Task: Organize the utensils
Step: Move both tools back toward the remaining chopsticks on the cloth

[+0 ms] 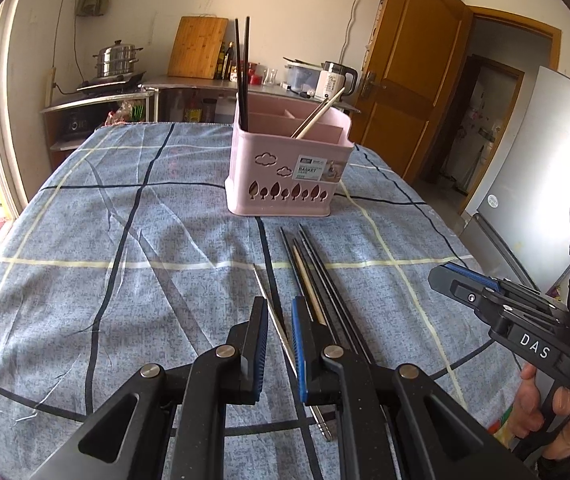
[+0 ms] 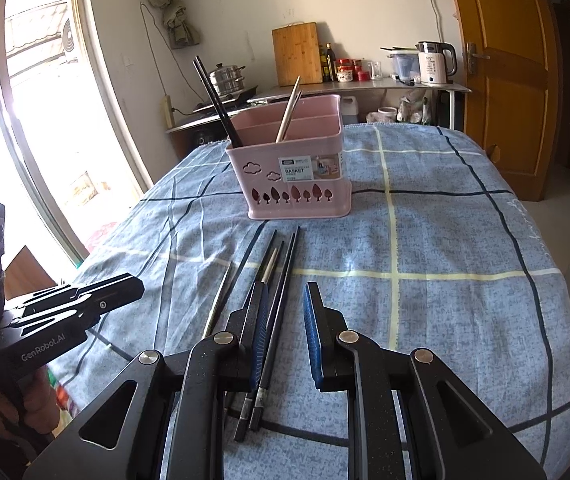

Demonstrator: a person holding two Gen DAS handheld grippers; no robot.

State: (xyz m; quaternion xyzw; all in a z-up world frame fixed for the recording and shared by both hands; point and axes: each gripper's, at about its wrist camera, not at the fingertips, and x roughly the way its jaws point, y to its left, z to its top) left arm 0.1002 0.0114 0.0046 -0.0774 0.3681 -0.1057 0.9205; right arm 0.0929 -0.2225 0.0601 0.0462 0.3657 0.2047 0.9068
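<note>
A pink utensil basket (image 1: 289,168) (image 2: 297,172) stands on the table. Two black chopsticks (image 1: 242,72) lean in its left compartment and pale ones (image 1: 321,114) in another. Several loose chopsticks lie in front of it: black ones (image 1: 317,264) (image 2: 285,264), a wooden one (image 1: 305,276) and a silver one (image 1: 263,284) (image 2: 221,300). My left gripper (image 1: 280,306) hovers over the silver one, its jaws a narrow gap apart and gripping nothing. My right gripper (image 2: 285,292) is open, its left finger above the black chopsticks. Each gripper also shows in the other view: right gripper (image 1: 441,276), left gripper (image 2: 137,284).
A blue plaid cloth (image 1: 125,240) covers the table. Behind it a counter holds a kettle (image 1: 335,78), a cutting board (image 1: 197,46) and a steamer pot (image 1: 117,58). A wooden door (image 1: 413,80) and a fridge (image 1: 545,152) stand to the right, and a window (image 2: 37,100) to the left.
</note>
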